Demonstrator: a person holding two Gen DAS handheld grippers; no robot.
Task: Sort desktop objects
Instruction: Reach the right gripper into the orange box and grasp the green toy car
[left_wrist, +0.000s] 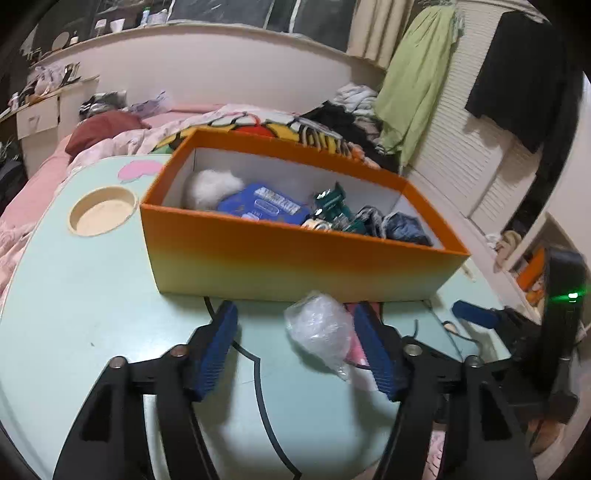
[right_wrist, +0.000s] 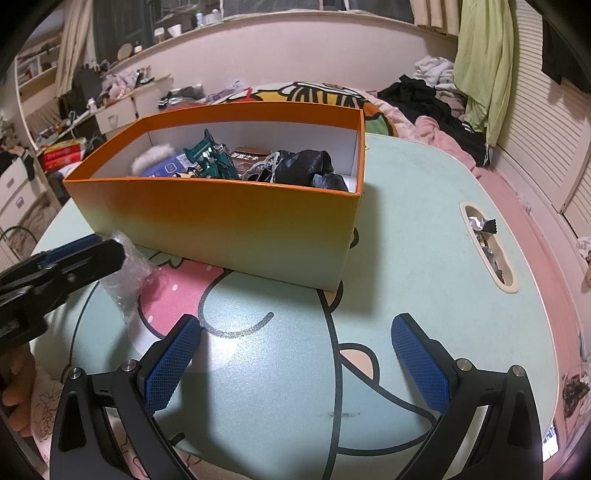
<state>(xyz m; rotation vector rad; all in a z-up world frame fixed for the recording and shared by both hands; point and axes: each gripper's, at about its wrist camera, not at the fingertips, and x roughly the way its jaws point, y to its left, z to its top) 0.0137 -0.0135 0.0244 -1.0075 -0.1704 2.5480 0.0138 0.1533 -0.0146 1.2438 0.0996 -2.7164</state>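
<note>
Left tool (left_wrist: 299, 347) hangs over the mint desk (left_wrist: 74, 295), pads spread, a crumpled clear plastic wrap (left_wrist: 321, 328) between them against the right pad, not clamped. Right tool (right_wrist: 295, 354) gapes wide over bare desk, empty. Orange box (left_wrist: 295, 258) sits just beyond, a green toy (right_wrist: 208, 160) and dark cloth (right_wrist: 306, 166) inside.

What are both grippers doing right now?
Left gripper: jaws open around the crumpled clear plastic bag, which lies against one pad, not clamped.
Right gripper: jaws wide open, empty, over the table.
</note>
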